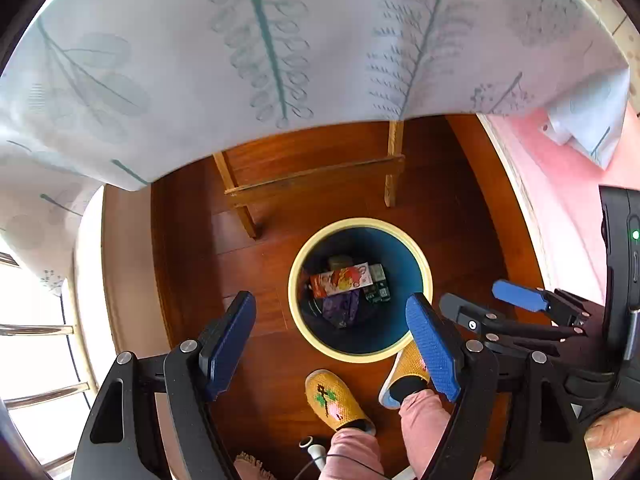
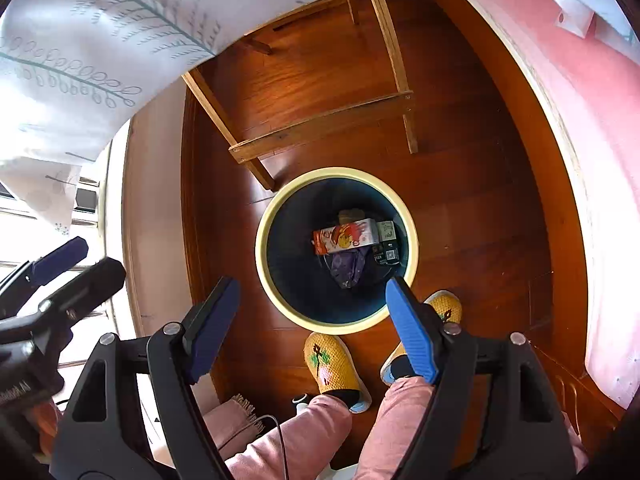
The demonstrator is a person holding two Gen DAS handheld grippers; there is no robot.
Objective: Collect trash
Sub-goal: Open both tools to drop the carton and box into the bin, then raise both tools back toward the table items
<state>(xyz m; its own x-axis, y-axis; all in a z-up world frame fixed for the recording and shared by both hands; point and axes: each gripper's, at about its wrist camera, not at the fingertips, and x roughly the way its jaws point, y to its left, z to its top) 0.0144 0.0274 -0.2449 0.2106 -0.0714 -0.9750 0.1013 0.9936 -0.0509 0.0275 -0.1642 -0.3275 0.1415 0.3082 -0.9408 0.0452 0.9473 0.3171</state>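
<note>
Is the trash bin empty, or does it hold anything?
Not empty. The trash bin stands upright on the floor holding a red carton, a purple wrapper and a dark box.

The box point(image 2: 347, 237) in the bin point(image 2: 280, 300) covers the trash beneath; its print is too small to read. Lower frame edge cuts off the legs point(image 2: 304, 436), perhaps seated.

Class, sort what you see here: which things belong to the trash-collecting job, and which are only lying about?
Belong to the job:
bin
red carton in the bin
purple wrapper in the bin
dark box in the bin
left gripper, open, empty
right gripper, open, empty

Just lying about:
yellow slippers, on the person's feet
wooden table legs
leaf-print tablecloth
</note>
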